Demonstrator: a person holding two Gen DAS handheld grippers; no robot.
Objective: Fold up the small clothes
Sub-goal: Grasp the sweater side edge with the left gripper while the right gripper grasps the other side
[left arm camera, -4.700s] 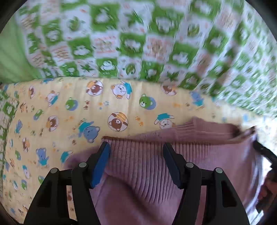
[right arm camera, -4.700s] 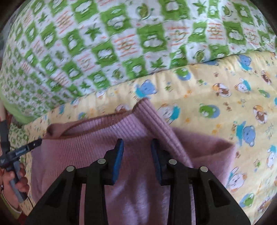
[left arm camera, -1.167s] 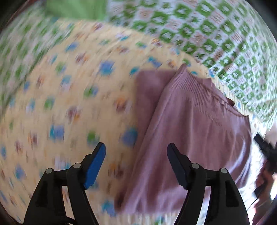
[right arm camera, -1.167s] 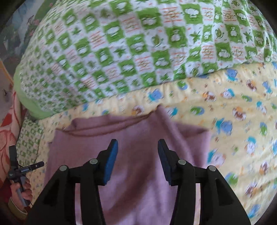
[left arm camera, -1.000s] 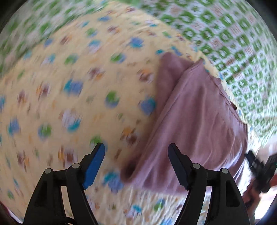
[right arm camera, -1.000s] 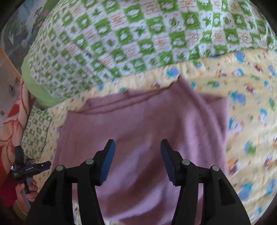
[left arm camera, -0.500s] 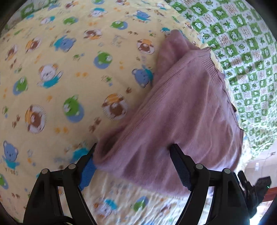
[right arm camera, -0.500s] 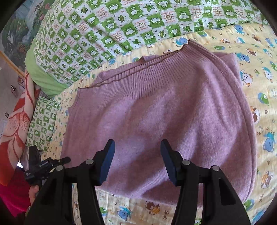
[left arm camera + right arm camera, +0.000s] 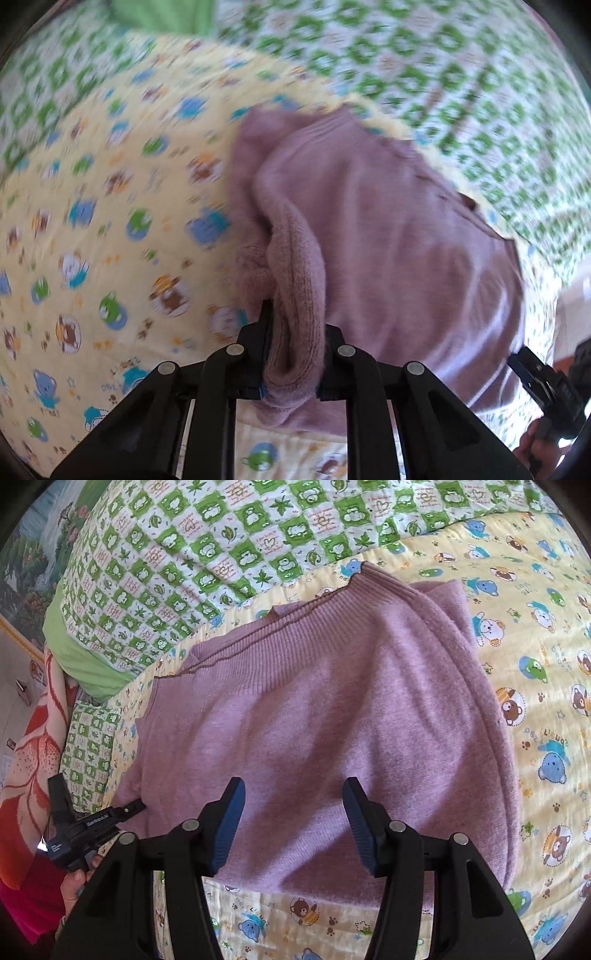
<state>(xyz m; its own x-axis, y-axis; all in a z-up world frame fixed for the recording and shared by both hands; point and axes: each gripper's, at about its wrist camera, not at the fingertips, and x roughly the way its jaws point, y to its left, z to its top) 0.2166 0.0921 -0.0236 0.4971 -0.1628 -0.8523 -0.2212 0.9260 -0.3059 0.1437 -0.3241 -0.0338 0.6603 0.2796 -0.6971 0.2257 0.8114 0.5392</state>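
Left gripper [image 9: 291,354] now clamped on sweater [image 9: 388,236] corner, wide open half second ago; knit bunched between fingers, rest spread ahead on yellow sheet [image 9: 92,221]. Right gripper [image 9: 291,823] spread apart, empty, hovering over sweater body. Next fold likely starting

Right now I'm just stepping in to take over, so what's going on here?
A person with a gripper in each hand is folding a purple sweater on a yellow bear-print sheet. The left gripper is shut on a bunched edge of the sweater. The right gripper hovers open above its near hem, holding nothing.
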